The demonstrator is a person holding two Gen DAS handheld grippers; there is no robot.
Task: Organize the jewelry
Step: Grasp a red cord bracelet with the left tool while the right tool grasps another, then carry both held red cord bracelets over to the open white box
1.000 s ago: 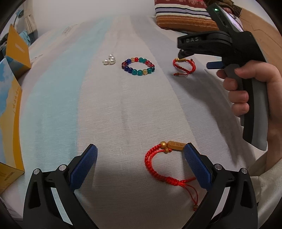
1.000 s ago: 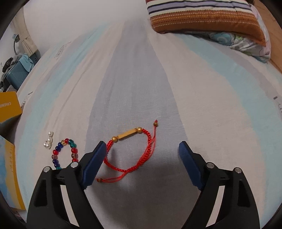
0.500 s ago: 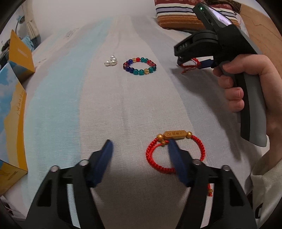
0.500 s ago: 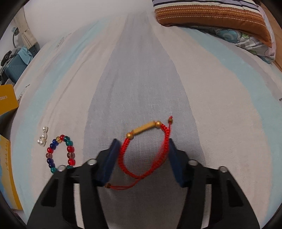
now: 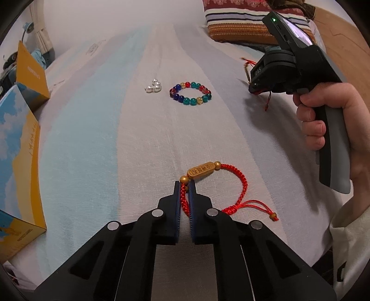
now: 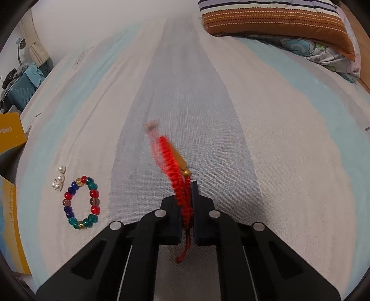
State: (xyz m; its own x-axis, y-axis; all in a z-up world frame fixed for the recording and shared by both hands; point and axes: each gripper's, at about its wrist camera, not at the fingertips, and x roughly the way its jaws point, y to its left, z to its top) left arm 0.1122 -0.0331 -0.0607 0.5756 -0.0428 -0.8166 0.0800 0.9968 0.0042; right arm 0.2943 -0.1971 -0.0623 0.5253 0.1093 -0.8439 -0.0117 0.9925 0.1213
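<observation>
2 red cord bracelets (image 5: 240, 183) (image 6: 179, 185), both pinched

Red braided bracelet (image 5: 240, 183), multicoloured bead bracelet (image 5: 190, 93), brown striped pillow (image 6: 277, 20)

The left gripper (image 5: 184, 185) is pinching the near red braided bracelet (image 5: 240, 183) just below its gold tube bead, the loop lying on the striped bedsheet (image 5: 92, 139). Farther off, the right gripper (image 5: 254, 89) is holding a second red bracelet (image 5: 248, 63). A multicolored bead bracelet (image 5: 190, 93) is lying beside small pearls (image 5: 153, 86).
</observation>
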